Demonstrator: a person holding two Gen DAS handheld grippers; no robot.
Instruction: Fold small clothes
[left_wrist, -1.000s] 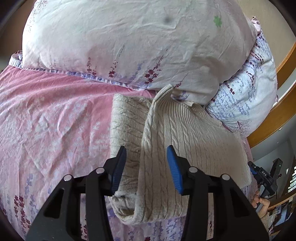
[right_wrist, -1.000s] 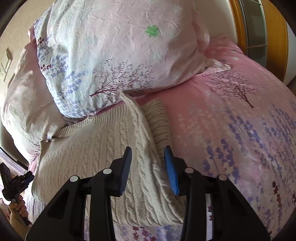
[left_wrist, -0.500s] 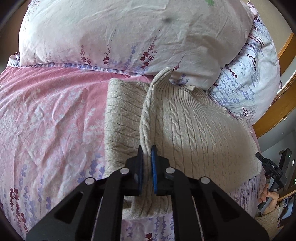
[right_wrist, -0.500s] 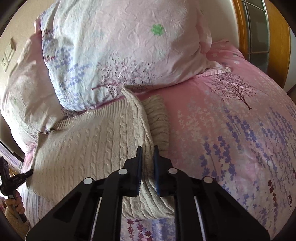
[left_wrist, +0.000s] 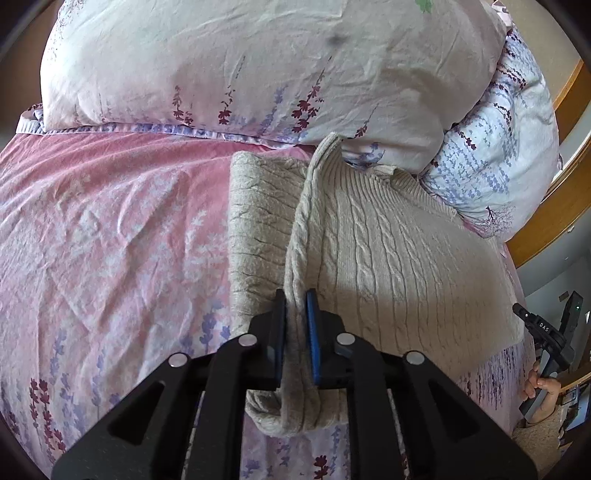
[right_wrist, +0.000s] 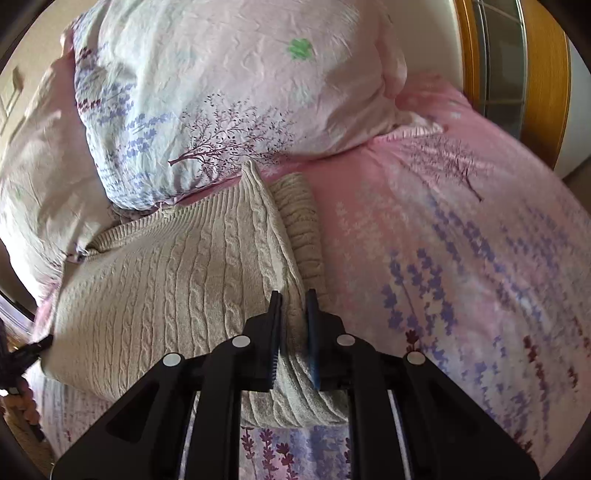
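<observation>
**Pink bedding, cream knit pinched at the fold**

Pink floral bedsheet (left_wrist: 110, 240) filling the left and lower frame of the left wrist view; same sheet across the right half of the right wrist view (right_wrist: 461, 258). Pale, wrinkled pillow (left_wrist: 240, 62) across the top of the left view, printed with small purple sprigs, its lower seam resting on the sheet. Second pillow (left_wrist: 498, 155), blue-white with lavender print, at the upper right, tucked partly under the first. Wooden bed frame (left_wrist: 565, 206) curving down the right edge.

Cream cable-knit sweater (left_wrist: 388, 251) lying on the sheet at centre, its ribbed edge touching the pillows at the top. Raised ridge of fabric running from the pillows down toward the lower centre, with a flatter folded panel to its left. In the right view, sweater (right_wrist: 166, 288) at centre left, ridge along its right side.

Left gripper (left_wrist: 295, 332) at lower centre, blue-padded fingers clamped on the ridge, knit bunched between them. Right gripper (right_wrist: 293, 332) at lower centre of its own view, likewise pinching the ridge, fabric squeezed between the pads. Same right gripper also visible, small, at the lower right edge of the left view, held in a hand (left_wrist: 541, 387), well apart from the sweater's near corner.
</observation>
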